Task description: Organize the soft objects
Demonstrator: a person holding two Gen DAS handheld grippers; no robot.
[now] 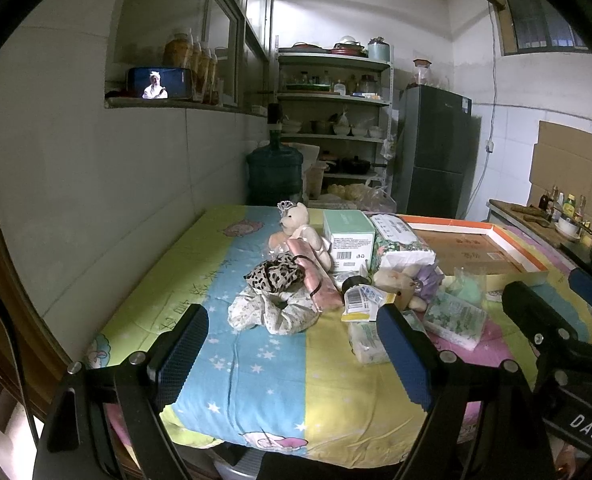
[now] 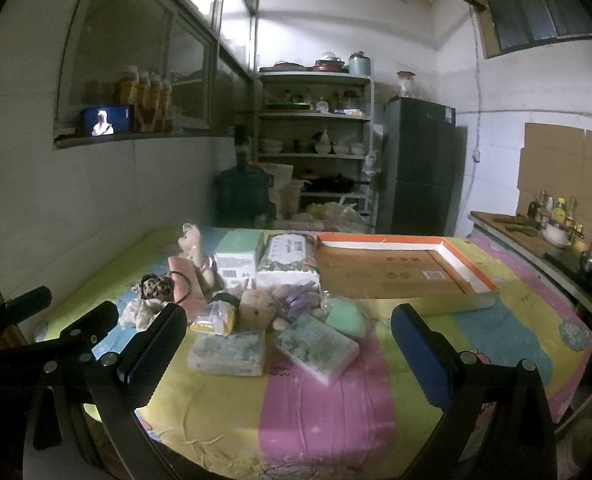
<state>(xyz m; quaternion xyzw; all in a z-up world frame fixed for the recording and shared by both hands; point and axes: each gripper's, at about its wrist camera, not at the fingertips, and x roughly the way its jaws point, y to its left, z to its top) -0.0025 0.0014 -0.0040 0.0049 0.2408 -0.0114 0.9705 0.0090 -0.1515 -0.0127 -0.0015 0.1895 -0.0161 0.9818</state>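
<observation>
Left gripper (image 1: 294,354) held low, level, pointing forward, jaws spread wide, nothing between them. Blue-padded fingers (image 1: 404,354) angle outward from the black frame. Right gripper (image 2: 288,354) in the same pose, jaws wide apart, empty, its pads (image 2: 422,354) clear of everything. The two sit side by side, well apart; each shows at the edge of the other's view. No hands visible.

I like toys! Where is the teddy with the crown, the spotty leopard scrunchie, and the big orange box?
teddy (image 1: 296,218), left wrist view, its head.
leopard scrunchie (image 1: 274,276), left wrist view, its bunched fabric.
orange box (image 2: 472,266), right wrist view, its right rim.
</observation>
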